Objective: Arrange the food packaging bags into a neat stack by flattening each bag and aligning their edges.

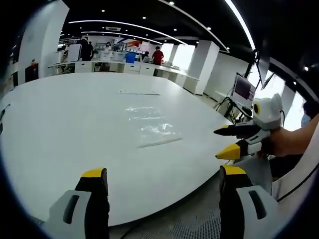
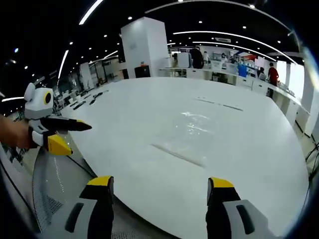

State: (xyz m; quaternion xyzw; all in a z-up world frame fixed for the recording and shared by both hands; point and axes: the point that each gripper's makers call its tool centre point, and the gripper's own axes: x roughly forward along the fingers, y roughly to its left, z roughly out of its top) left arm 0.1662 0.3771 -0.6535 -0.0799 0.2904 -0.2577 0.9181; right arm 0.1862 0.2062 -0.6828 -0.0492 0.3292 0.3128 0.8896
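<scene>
Several clear food packaging bags (image 1: 149, 127) lie flat and overlapping near the middle of a large white table (image 1: 65, 129). In the right gripper view the same bags (image 2: 195, 122) show as faint glints, with one bag's edge (image 2: 177, 155) as a thin line. My left gripper (image 1: 164, 172) hovers at the table's near edge, open and holding nothing. My right gripper (image 2: 160, 181) is likewise open and holding nothing, short of the table (image 2: 139, 114). Each shows in the other's view: the right gripper (image 1: 220, 143) off the table's right side, the left gripper (image 2: 79, 138) at the left, both held by a hand.
A thin clear strip (image 1: 138, 92) lies farther back on the table, also seen in the right gripper view (image 2: 219, 104). A monitor (image 1: 242, 88) stands beyond the table's right side. Metal floor grating (image 1: 194, 224) lies below the near edge. Desks and people are far behind.
</scene>
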